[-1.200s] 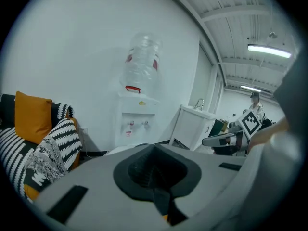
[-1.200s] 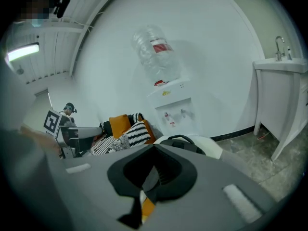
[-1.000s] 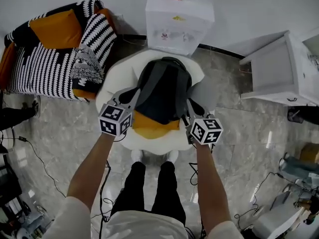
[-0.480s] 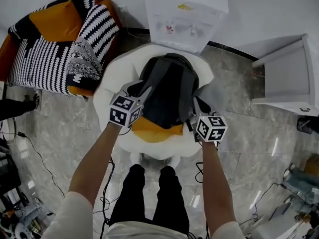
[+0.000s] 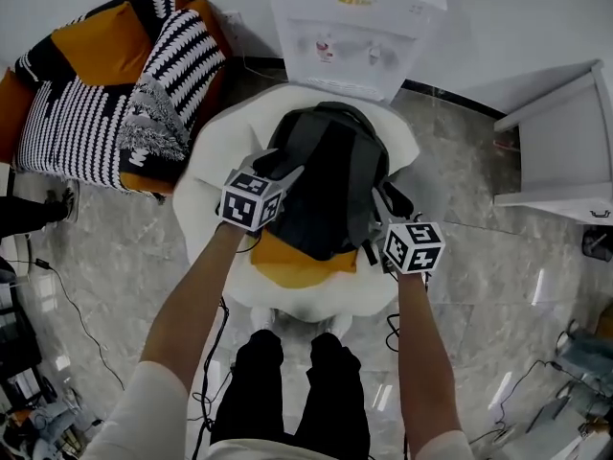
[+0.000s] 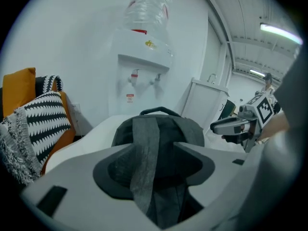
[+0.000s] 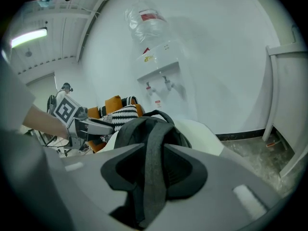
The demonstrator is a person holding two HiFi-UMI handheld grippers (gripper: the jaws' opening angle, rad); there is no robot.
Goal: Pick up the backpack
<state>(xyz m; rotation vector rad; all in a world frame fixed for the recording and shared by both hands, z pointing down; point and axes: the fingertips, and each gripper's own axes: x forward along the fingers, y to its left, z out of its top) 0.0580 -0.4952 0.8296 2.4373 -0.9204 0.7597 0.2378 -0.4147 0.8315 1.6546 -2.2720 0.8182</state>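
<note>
A dark grey backpack rests on an orange cushion on a round white chair. My left gripper is at its left side and my right gripper at its right side. In the left gripper view a grey shoulder strap runs loosely through the wide gap of the left gripper; its jaws have just been opening. In the right gripper view the other strap lies between the parted jaws of the right gripper, which have also just been opening.
A white water dispenser stands right behind the chair. A black-and-white striped armchair with orange cushions is at the left, a white cabinet at the right. Cables trail over the marble floor. The person's legs stand before the chair.
Both grippers moved forward and down with the backpack, which now sits lower on the chair. Their jaws have come apart round the straps.
</note>
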